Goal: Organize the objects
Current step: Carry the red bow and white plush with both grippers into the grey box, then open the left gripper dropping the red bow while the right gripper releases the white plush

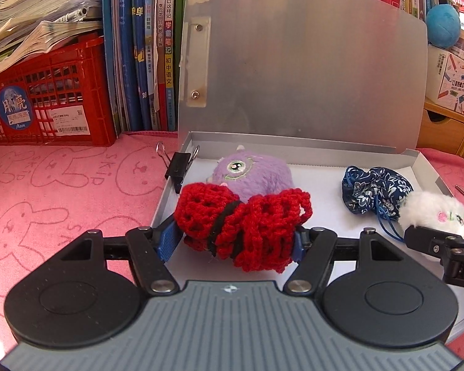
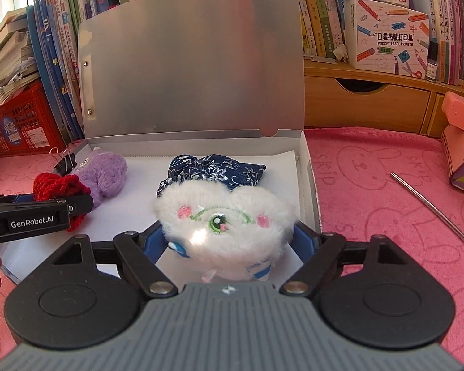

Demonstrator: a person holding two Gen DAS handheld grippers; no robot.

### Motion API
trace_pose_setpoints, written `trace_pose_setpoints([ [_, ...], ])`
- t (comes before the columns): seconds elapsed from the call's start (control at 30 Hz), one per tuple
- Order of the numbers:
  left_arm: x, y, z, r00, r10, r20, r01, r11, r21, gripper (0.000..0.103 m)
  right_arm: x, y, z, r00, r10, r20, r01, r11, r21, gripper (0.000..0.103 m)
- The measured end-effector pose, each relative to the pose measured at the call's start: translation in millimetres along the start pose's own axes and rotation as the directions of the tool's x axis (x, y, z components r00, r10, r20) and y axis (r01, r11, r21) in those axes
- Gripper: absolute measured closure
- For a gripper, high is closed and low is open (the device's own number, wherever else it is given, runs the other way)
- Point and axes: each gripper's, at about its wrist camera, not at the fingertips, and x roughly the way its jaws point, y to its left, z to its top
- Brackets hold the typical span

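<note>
Your left gripper (image 1: 238, 232) has its fingers (image 1: 167, 241) clamped on the one red crochet bundle (image 1: 241, 225), and your right gripper (image 2: 229, 232) has its fingers clamped on the one white plush (image 2: 225, 216), both over the open silver box (image 1: 294, 61). On the box's white floor lie one purple plush (image 1: 250, 173) and one blue floral pouch (image 1: 374, 191). One black binder clip (image 1: 179, 167) grips its left wall, and one metal straw (image 2: 433, 210) lies on the pink-covered counter (image 2: 371, 201).

Two plush toys (image 2: 222, 216) (image 1: 250, 173), one pouch (image 2: 213, 170), one binder clip (image 1: 178, 167).
</note>
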Motion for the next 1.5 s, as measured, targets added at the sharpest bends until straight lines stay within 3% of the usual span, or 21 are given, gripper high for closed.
trace_pose_setpoints([
  [0.3, 9, -5, 4, 1.0, 0.023, 0.004, -0.023, 0.999, 0.04, 0.03, 9, -2, 5, 1.0, -0.012, 0.004, 0.012, 1.0, 0.0, 0.019],
  [0.47, 4, -6, 3, 1.0, -0.007, -0.003, 0.007, 0.999, 0.035, 0.018, 2, 1, 3, 1.0, -0.009, 0.019, 0.01, 1.0, -0.016, 0.014],
  [0.53, -2, -8, 2, 1.0, -0.006, 0.002, 0.006, 0.999, 0.034, 0.011, -5, 2, 4, 0.999, -0.019, 0.036, 0.019, 1.0, -0.015, 0.012],
  [0.97, -77, 1, 2, 0.997, -0.043, 0.064, 0.042, 0.999, 0.007, 0.011, -79, -6, 3, 0.992, 0.012, 0.125, -0.016, 1.0, 0.027, 0.01],
  [1.27, -153, -1, -36, 0.983, -0.142, 0.115, 0.138, 0.989, 0.048, 0.01, -143, -4, -35, 0.984, 0.067, 0.167, -0.062, 0.997, -0.039, 0.01],
  [1.5, -201, -6, -91, 0.968, -0.212, 0.136, 0.204, 0.977, 0.067, 0.01, -183, -6, -75, 0.977, 0.083, 0.194, -0.072, 0.995, -0.065, 0.009],
])
